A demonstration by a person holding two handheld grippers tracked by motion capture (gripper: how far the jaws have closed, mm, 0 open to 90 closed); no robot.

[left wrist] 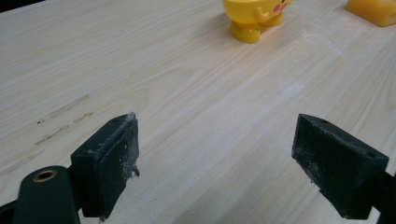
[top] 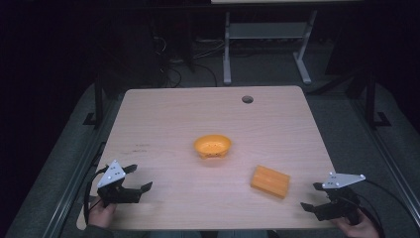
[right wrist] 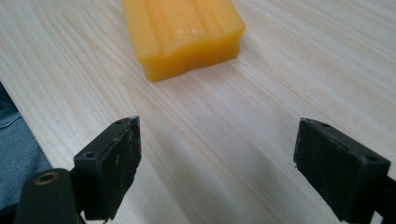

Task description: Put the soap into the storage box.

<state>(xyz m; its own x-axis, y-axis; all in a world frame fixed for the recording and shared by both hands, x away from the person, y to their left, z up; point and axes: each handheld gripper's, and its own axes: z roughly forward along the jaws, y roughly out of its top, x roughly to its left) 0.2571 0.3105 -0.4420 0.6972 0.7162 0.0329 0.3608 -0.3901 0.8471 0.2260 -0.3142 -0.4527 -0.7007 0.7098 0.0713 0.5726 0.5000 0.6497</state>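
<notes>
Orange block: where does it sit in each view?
High view: orange block lies right of centre, near the table's front edge, by the right gripper.
Left gripper view: top right corner, cut off by the frame.
Right gripper view: top centre, ahead of the open fingers.
Shared landmark: the pale wood table.

Looking along my right gripper (right wrist: pixel 217 154), I saw its two black jaws spread wide with bare wood between them. An orange block (right wrist: pixel 182 32) lay flat on the pale worktop (right wrist: pixel 280 84) ahead, apart from the jaws. Blue cloth (right wrist: pixel 16 149) showed past the worktop's edge.
</notes>
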